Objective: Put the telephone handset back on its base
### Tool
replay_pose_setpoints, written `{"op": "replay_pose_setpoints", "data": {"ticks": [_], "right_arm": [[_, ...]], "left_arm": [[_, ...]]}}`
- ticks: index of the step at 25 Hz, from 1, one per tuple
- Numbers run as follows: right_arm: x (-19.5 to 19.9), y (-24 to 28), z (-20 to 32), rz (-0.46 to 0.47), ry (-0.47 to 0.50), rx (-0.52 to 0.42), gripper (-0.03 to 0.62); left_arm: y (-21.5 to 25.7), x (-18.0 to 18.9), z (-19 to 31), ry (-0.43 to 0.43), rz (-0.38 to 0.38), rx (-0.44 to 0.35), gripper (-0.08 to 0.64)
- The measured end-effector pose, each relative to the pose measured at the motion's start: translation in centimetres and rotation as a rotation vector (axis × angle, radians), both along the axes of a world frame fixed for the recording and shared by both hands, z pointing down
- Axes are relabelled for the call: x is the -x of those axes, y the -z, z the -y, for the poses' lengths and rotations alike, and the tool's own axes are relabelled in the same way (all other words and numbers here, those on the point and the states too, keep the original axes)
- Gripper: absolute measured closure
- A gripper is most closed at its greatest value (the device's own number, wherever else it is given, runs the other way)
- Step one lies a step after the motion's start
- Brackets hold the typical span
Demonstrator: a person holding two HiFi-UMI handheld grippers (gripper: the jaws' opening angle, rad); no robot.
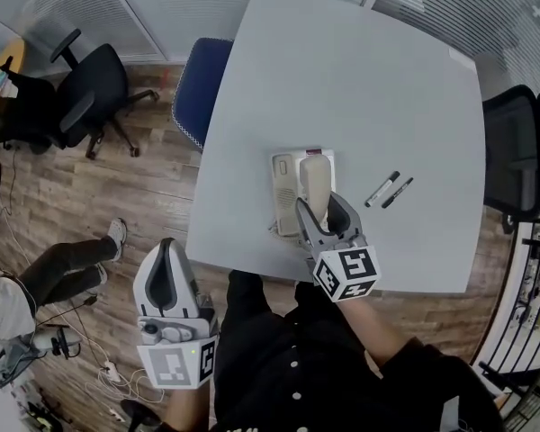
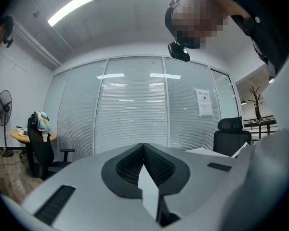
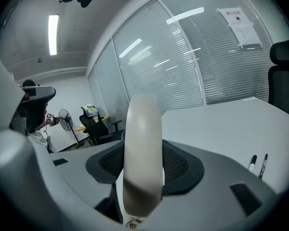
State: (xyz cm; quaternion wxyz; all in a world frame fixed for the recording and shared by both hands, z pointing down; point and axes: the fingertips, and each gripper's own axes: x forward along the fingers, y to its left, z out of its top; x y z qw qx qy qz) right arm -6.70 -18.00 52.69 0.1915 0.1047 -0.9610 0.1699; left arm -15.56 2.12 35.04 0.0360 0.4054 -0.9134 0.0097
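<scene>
With the right gripper point(image 3: 144, 163) pinching the handset point(image 1: 316, 183) just over the base point(image 1: 285, 196) on the tabletop point(image 1: 387, 97) and the left gripper point(image 2: 143, 148) pressed together empty, a crooked set-down could nudge the unsteadied base or leave the handset unseated.

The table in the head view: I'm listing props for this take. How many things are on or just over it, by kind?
Telephone base: 1
Handset, gripped by the right gripper over the base: 1
Marker pens: 2
Total: 4
</scene>
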Motion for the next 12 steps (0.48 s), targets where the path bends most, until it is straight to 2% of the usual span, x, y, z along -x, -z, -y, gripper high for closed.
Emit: {"op": "replay_pose_setpoints", "data": {"ticks": [12], "right_arm": [[2.3,-6.5,-0.6,-0.138,-0.030,0.041,0.360]], "left_arm": [[-2.6,0.9,-0.4,0.008,-0.063,0.038,0.546]]}}
